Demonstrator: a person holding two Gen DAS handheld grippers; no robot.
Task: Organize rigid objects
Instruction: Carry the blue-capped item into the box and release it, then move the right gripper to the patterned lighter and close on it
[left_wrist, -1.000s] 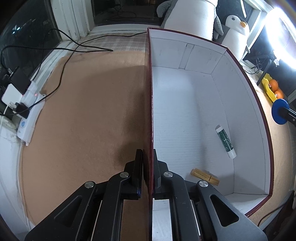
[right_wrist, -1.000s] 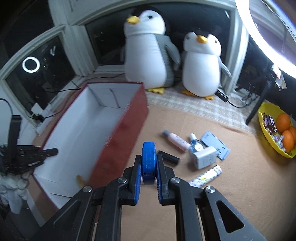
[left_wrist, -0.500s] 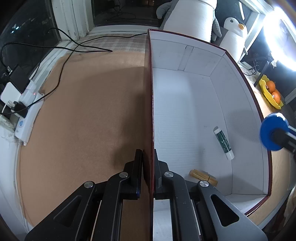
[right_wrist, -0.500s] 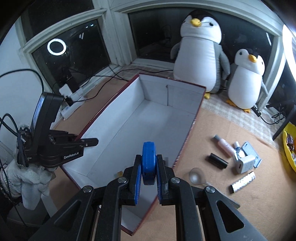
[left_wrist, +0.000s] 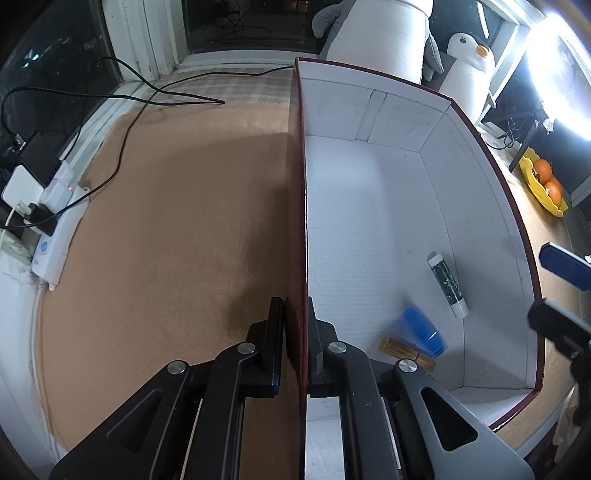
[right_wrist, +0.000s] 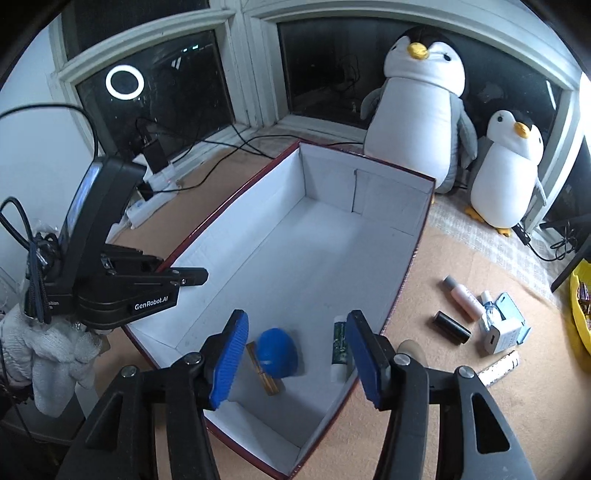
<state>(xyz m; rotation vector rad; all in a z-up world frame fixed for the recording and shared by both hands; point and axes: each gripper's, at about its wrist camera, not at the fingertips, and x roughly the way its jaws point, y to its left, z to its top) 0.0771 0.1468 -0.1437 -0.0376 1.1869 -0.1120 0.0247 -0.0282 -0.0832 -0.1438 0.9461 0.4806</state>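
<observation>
A dark red box with a white inside (right_wrist: 325, 243) stands on the brown table; it also shows in the left wrist view (left_wrist: 369, 206). My left gripper (left_wrist: 295, 317) is shut on the box's left wall. My right gripper (right_wrist: 295, 350) is open above the box's near end, and it shows at the right edge of the left wrist view (left_wrist: 557, 291). A blue disc (right_wrist: 277, 352), blurred, is inside the box below it (left_wrist: 421, 328), beside a wooden clip (right_wrist: 264, 369) and a green-and-white tube (right_wrist: 340, 347).
Loose items lie on the table right of the box: a pink bottle (right_wrist: 463, 295), a black cylinder (right_wrist: 452, 326), a white charger (right_wrist: 498, 338), a patterned tube (right_wrist: 498, 367). Two plush penguins (right_wrist: 417, 110) stand behind. A yellow fruit bowl (left_wrist: 543, 184) and a power strip (left_wrist: 55, 225) flank the table.
My right gripper moved over the box and opened, letting go of the blue disc, which now is inside the box. The left gripper keeps its hold on the box wall.
</observation>
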